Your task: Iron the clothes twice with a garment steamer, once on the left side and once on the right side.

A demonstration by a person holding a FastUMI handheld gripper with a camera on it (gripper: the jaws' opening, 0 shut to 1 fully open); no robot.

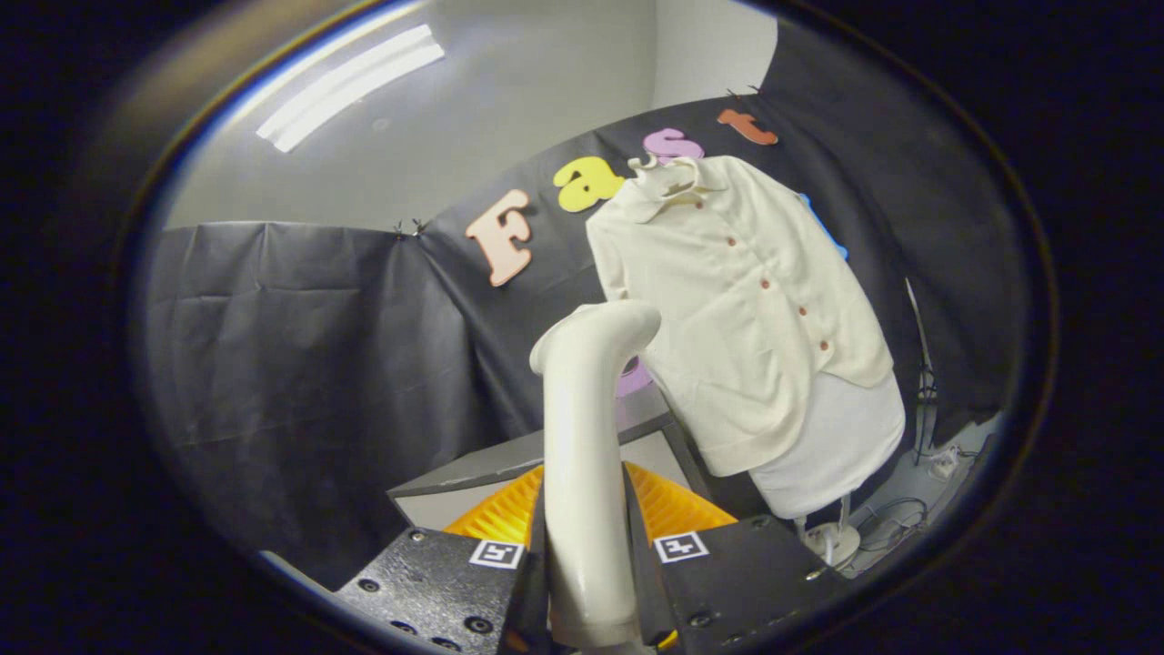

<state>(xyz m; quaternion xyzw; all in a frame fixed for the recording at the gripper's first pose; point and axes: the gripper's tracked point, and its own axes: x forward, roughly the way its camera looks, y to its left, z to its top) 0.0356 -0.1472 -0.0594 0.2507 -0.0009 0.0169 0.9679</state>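
Garment steamer (587,455): pale, tube-shaped handle standing upright between the two fingers, its head bent over toward the shirt; the nozzle face is turned away and cannot be seen, and the lower end is cut off below the fingers.
Gripper (587,555): clenched on the garment steamer, one finger pressed to each side of the handle; the fingertips themselves are partly masked by the handle.
Shirt (746,300): cream, collared, buttoned down the front with small reddish buttons, hung on a dress form beyond the fingers and just past the steamer's head; whether the head touches the fabric cannot be told.
Dress form (841,446): white torso showing below the shirt hem, on a thin pole with a round foot; upper part hidden under the shirt.
Table (491,473): grey-edged surface ahead of the fingers, largely hidden behind them.
Cables (923,400): dark, beside the dress form near the floor, hard to make out.
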